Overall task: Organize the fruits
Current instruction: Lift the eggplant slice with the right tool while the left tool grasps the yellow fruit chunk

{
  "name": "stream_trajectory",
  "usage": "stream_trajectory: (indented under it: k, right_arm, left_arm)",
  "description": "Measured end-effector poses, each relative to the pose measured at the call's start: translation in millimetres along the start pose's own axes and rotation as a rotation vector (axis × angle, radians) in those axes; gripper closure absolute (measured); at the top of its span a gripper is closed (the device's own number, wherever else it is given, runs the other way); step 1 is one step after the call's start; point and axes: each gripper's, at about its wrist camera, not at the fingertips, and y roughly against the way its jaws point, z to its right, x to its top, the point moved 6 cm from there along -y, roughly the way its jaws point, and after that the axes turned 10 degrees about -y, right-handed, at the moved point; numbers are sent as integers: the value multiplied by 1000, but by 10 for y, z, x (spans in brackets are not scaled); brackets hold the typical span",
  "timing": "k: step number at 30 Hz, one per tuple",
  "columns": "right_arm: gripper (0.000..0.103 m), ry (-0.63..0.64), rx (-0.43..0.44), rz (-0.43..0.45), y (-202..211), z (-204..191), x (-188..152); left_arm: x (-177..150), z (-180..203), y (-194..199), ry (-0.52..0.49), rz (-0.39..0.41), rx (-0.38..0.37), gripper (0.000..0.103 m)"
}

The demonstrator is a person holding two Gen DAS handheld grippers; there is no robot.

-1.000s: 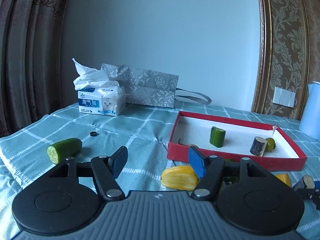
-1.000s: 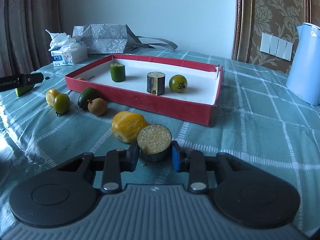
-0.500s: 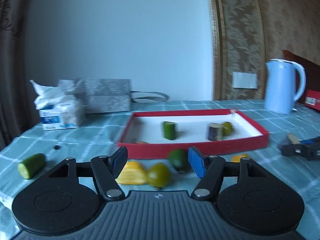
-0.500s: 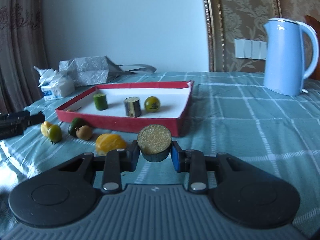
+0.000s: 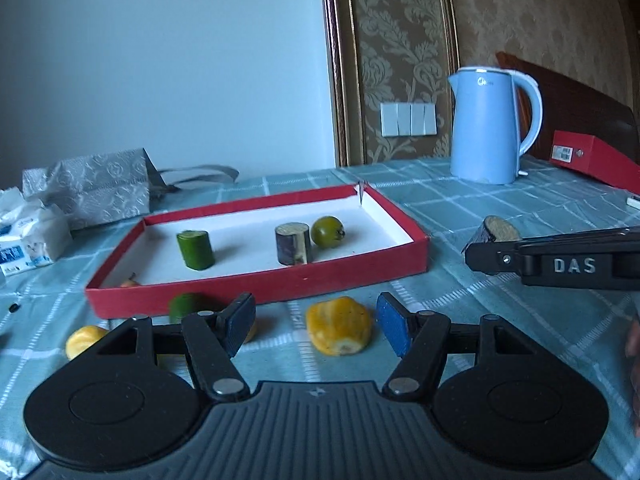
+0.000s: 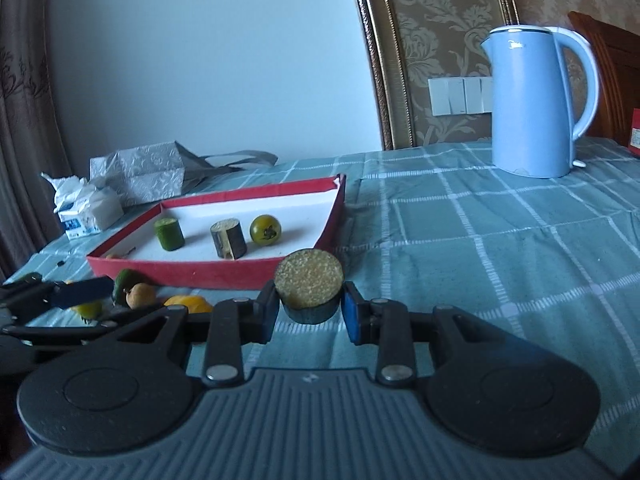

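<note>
In tray (image 5: 400, 252): three pieces.
Right gripper (image 6: 309, 312): I clamp an eggplant chunk (image 6: 309, 282).
Left gripper (image 5: 316, 324): half-open, empty.
Left: yellow fruit (image 5: 339, 325), others outside.

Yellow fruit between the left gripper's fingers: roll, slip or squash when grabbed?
The yellow fruit looks lumpy and ridged, so it probably wobbles rather than rolls far on the cloth. Its skin looks dull, so slip seems unlikely. It may be soft; close gently. The left gripper stands open around it, apparently without contact.
</note>
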Motion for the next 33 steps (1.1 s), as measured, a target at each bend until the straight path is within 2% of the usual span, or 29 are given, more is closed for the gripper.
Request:
stream_trajectory:
  k: [6, 10, 18, 20, 22, 23, 27, 33]
  right_arm:
    - [72, -16, 8, 9, 14, 18, 21]
    - [71, -23, 9, 12, 18, 33, 31]
    - [71, -29, 17, 15, 27, 24, 38]
    - [71, -33, 20, 16, 28, 32, 42]
    - [71, -38, 21, 15, 25, 42, 41]
    - [71, -37, 20, 15, 25, 44, 39]
    - [71, -44, 18, 13, 17, 55, 39]
    - [71, -47, 10, 21, 11, 74, 41]
  left_arm:
    - [-15, 28, -300, 45, -128, -20, 36]
    - [-44, 130, -411, 11, -176, -34, 37]
    - [-16, 153, -511, 26, -194, -26, 35]
    - [-10, 156, -522, 24, -196, -19, 41]
    - [-5, 167, -505, 18, -191, -19, 58]
    - [2, 162, -505, 16, -194, -2, 61]
    - [9, 128, -485, 40, -191, -9, 62]
    - [88, 15, -291, 60, -136, 55, 62]
